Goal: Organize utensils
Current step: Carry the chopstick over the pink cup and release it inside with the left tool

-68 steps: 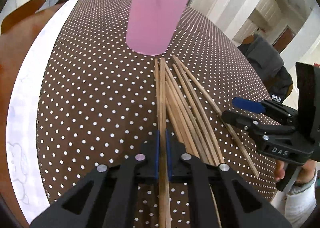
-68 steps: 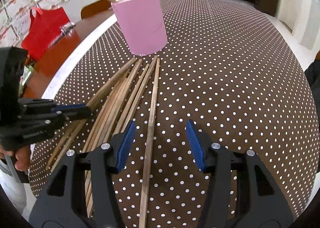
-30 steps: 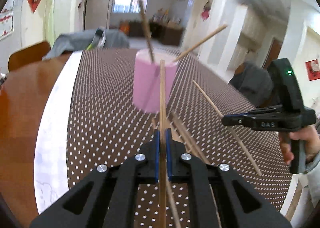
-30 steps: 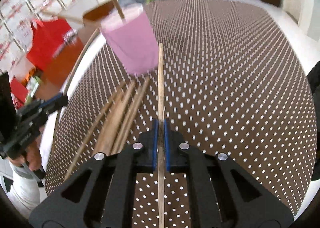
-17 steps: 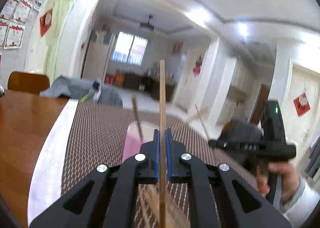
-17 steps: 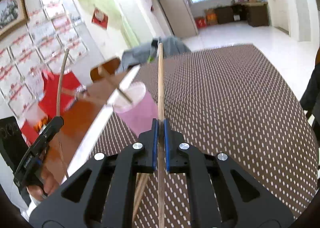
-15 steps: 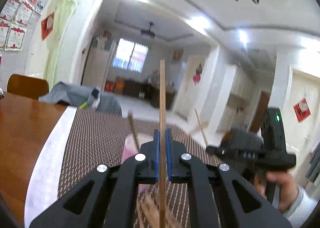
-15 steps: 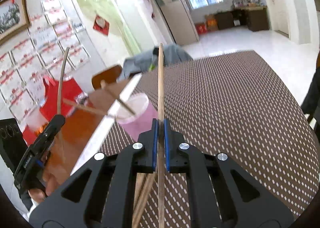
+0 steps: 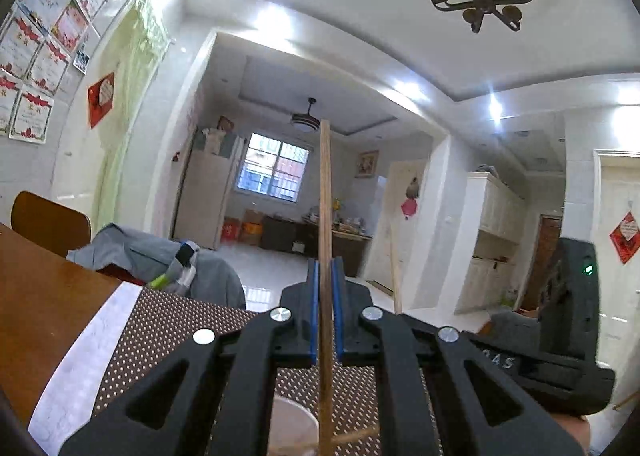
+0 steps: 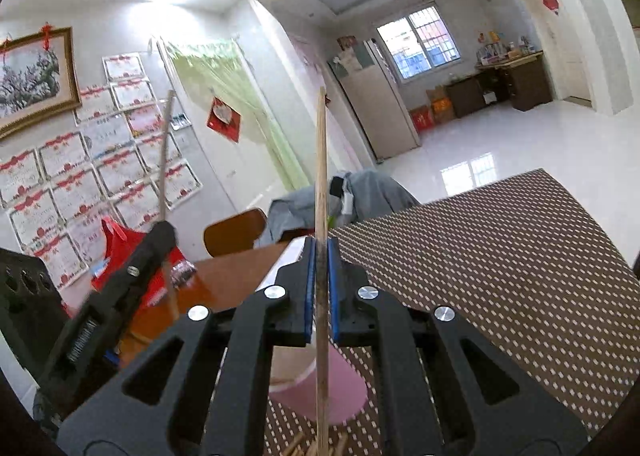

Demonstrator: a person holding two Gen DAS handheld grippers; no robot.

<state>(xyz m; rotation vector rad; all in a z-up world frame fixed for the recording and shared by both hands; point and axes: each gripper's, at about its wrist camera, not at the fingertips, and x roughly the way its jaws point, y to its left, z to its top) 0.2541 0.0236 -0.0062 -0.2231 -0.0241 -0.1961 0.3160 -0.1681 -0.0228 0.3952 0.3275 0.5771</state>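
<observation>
Dotted tablecloth point(image 10: 500, 256) sat below both claws. Left gripper point(image 9: 326, 312) and right gripper point(image 10: 320, 288) each pinched an upright chopstick point(image 9: 325, 196); pink cup point(image 10: 320, 388) lay directly beneath, nearer the right.

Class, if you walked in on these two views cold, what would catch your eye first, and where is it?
Each tool is shut on a wooden chopstick that stands upright at the centre of its view. Below them sits the pink cup on the brown polka-dot tablecloth.

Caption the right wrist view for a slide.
Right claw shut on an upright chopstick above the pink cup on the dotted tablecloth, left claw alongside.
</observation>
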